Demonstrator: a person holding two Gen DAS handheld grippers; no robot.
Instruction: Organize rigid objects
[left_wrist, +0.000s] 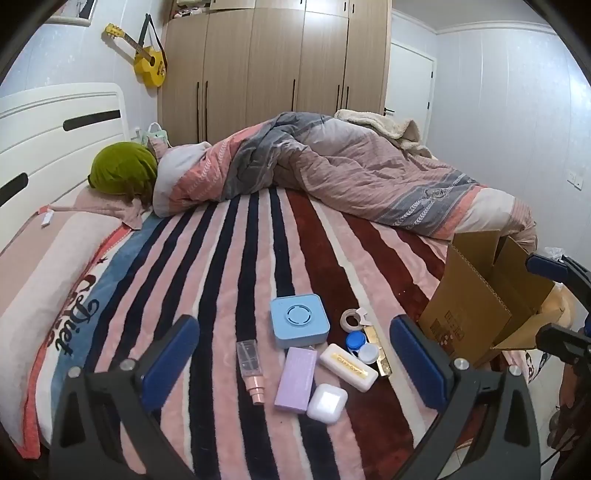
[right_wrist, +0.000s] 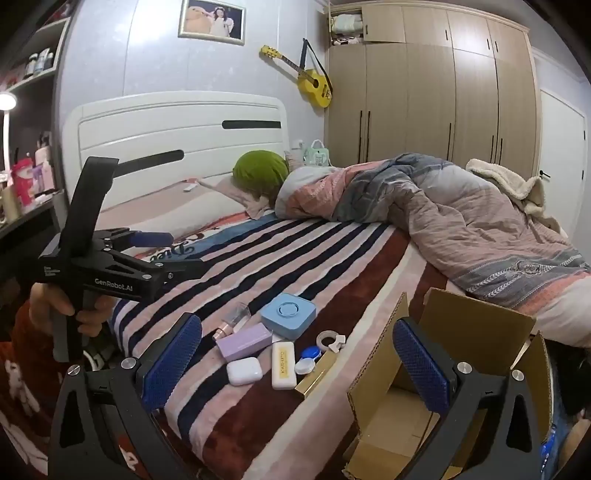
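The right wrist view is showing what the left one is not: a hand gripping the left tongs, marked "GenRobot.AI", and the cardboard box's open inside. The blue box, purple case, white earbud case and a white case reading "KAIS-HTO" are lying together on the striped bed, just beside the cardboard box. Both the left tongs and the right tongs are standing wide open, holding nothing, tilting down over these items.
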